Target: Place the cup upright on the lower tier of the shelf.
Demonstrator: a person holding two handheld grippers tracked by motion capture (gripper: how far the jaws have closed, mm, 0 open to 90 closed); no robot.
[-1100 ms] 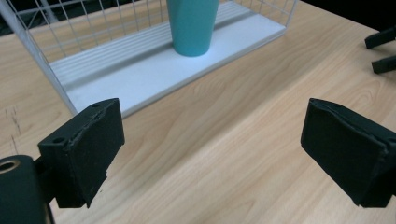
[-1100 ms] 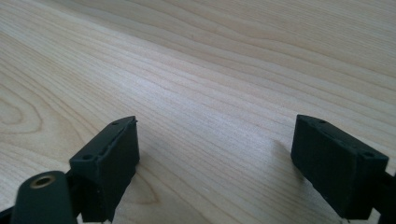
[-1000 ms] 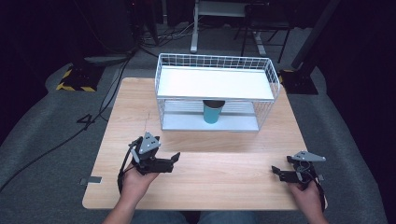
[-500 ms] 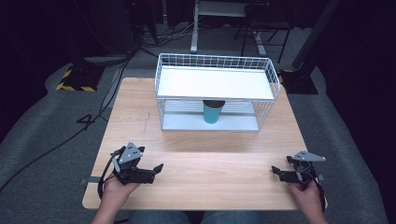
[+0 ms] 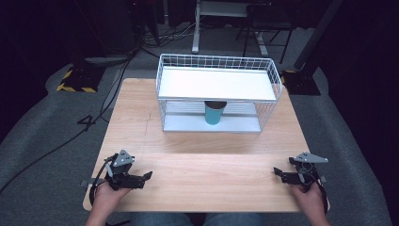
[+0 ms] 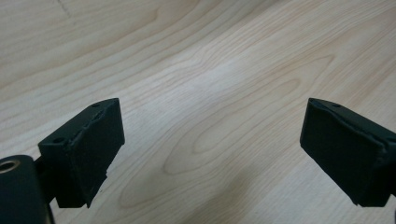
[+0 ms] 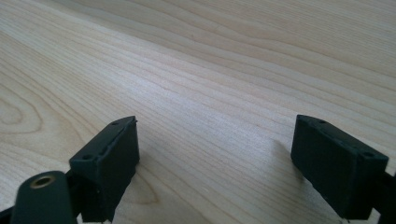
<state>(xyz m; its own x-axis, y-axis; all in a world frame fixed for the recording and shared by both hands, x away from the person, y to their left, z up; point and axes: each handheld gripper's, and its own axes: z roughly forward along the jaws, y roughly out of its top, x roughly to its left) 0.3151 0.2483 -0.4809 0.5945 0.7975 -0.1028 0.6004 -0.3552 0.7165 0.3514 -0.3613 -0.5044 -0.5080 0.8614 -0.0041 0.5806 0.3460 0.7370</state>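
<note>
Since a second ago our left tongs [image 5: 147, 176] have drawn back from mid-surface toward the near left corner and sunk low over the wood, while our right tongs [image 5: 277, 173] have kept their place near the right corner. Both now sit at the near edge of the surface [image 5: 202, 165], jaws pointing inward at each other, which we read as a resting pose, with no reach under way.

The teal cup [image 5: 214, 113] stands well ahead of both tongs, roughly midway between them, on the lower level of the white wire rack [image 5: 162, 87], under its upper shelf.

The high view gives us the cup, the rack and both hands. The left gripper view adds what it cannot: the left tongs [image 6: 210, 158] are spread wide with bare wood grain between the pads, holding nothing. The right gripper view shows the same for the right tongs [image 7: 215, 163].
</note>
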